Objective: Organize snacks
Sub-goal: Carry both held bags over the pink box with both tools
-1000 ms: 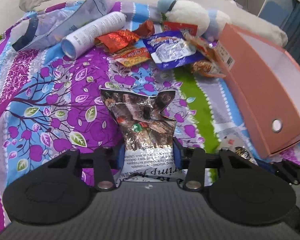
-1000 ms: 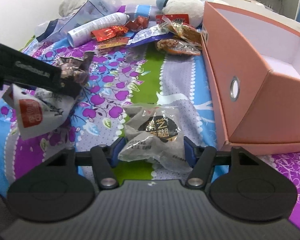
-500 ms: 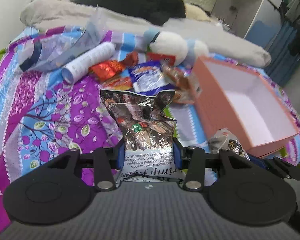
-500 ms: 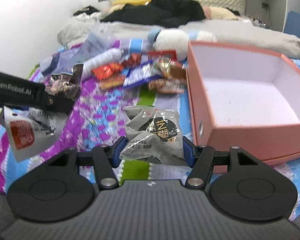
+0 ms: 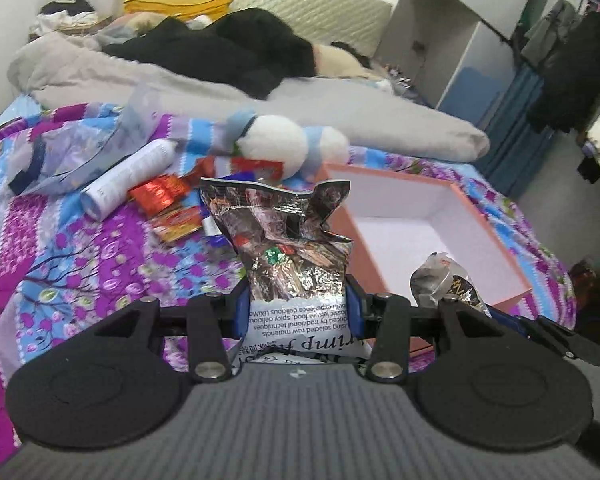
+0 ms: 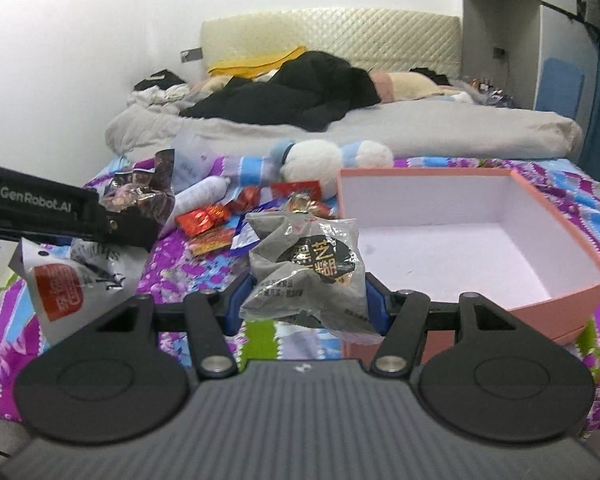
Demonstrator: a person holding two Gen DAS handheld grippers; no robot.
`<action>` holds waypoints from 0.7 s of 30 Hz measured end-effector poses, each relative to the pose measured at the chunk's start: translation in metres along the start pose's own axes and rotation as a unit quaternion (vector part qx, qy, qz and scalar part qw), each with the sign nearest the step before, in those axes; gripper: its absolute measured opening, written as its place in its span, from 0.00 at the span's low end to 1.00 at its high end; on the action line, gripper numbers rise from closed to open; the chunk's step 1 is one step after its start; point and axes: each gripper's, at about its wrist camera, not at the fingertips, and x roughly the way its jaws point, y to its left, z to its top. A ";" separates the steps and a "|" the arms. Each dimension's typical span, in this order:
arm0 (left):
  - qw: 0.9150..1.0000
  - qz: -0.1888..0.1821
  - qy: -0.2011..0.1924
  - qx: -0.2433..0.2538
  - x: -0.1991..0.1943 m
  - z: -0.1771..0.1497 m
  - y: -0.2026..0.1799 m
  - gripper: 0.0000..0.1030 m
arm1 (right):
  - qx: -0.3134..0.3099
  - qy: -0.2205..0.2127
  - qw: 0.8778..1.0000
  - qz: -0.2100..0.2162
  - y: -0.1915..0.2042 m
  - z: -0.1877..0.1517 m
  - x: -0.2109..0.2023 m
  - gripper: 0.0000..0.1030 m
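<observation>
Crinkled silver foil, mottled brown with a white printed end, is what we are gripping in the left gripper point(image 5: 296, 307): a shrimp snack bag point(image 5: 288, 248) standing lengthwise, its torn top pointing away from us, above the bed point(image 5: 72, 248) beside the pink box point(image 5: 496, 220). In the right gripper point(image 6: 305, 303) we are clamping a grey packet point(image 6: 308, 276) with a black round label, puffy, lying crosswise, hanging near the box's front corner.
</observation>
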 end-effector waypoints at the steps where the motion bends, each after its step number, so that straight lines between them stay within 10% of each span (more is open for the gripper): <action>1: 1.000 -0.005 -0.001 0.002 0.001 0.001 -0.005 0.49 | 0.001 -0.003 1.000 -0.004 -0.004 0.000 -0.004 0.60; 21: 0.994 -0.089 0.039 0.055 0.105 0.048 -0.112 0.49 | 0.065 0.009 0.994 -0.088 -0.105 0.010 0.022 0.60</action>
